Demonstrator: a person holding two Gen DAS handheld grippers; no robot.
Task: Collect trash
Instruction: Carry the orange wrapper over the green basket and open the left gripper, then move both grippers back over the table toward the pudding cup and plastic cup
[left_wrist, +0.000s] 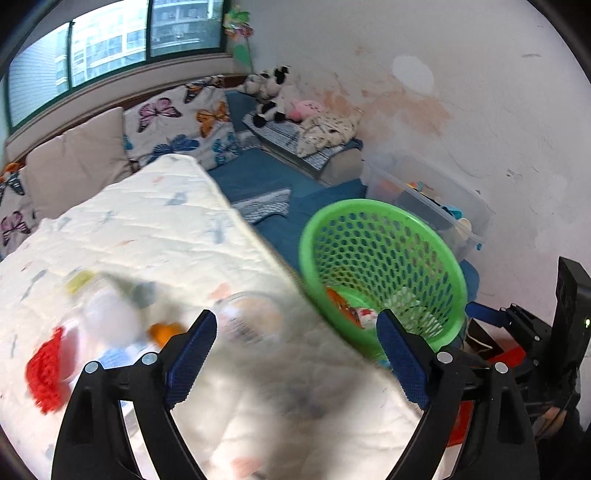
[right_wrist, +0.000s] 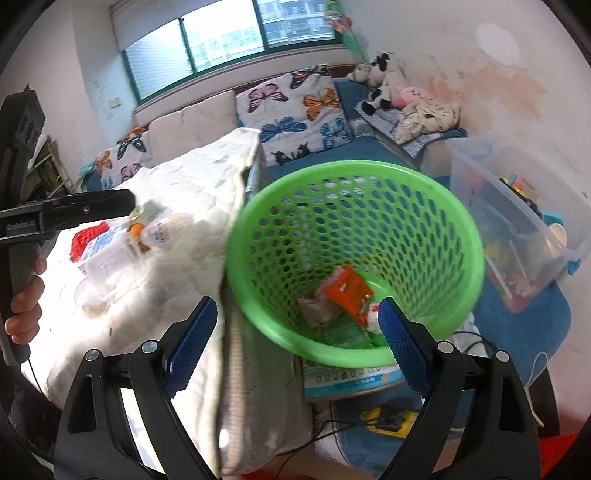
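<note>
Clear plastic bottle (right_wrist: 162, 230) on quilt (right_wrist: 184, 192): light, slick, crushable; grab mid-body. Left tongs (left_wrist: 295, 354), right tongs (right_wrist: 295, 339) spread, empty.

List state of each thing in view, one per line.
left gripper: open, empty
right gripper: open, empty
green basket: upright, trash in the bottom
orange wrapper: in basket
clear bottle: lying on quilt
clear storage bin: lidless, holding toys
</note>
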